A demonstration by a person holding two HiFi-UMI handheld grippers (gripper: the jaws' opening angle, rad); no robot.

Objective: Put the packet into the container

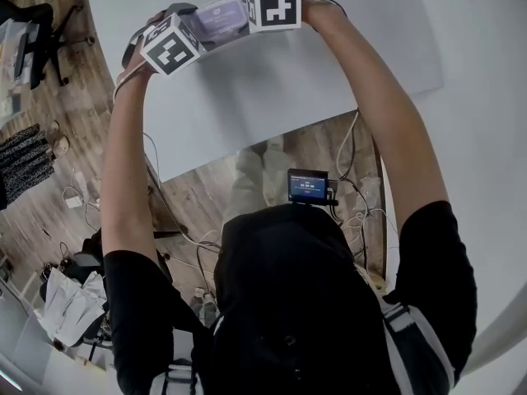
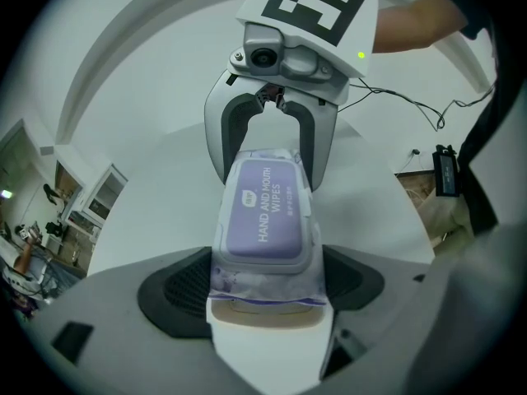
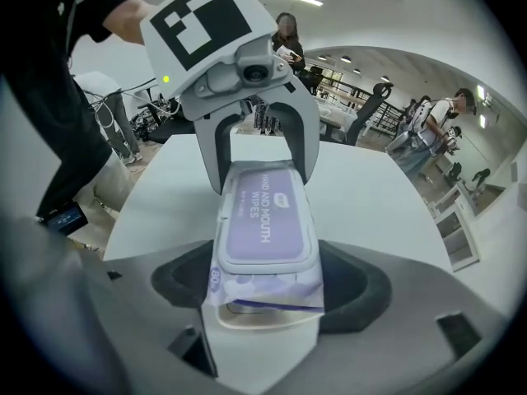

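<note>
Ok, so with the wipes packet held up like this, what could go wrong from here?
The wipes packet hangs between the left hand-held gripper and right hand-held gripper, each gripping one end; if either slips or they drift apart, it could drop onto the table. No container is in view, so placement may be misjudged.

Count: 1 purple-lidded soft wipes packet point(image 2: 265, 212), 1 white worktop point(image 1: 272, 97), 2 grippers – grey two-jaw left gripper point(image 2: 265, 290), right gripper point(image 3: 268, 290).

You worked above a white table point(image 1: 272, 97); beyond its edge, cables point(image 1: 344, 146) lay on the wooden floor point(image 1: 206, 192).
</note>
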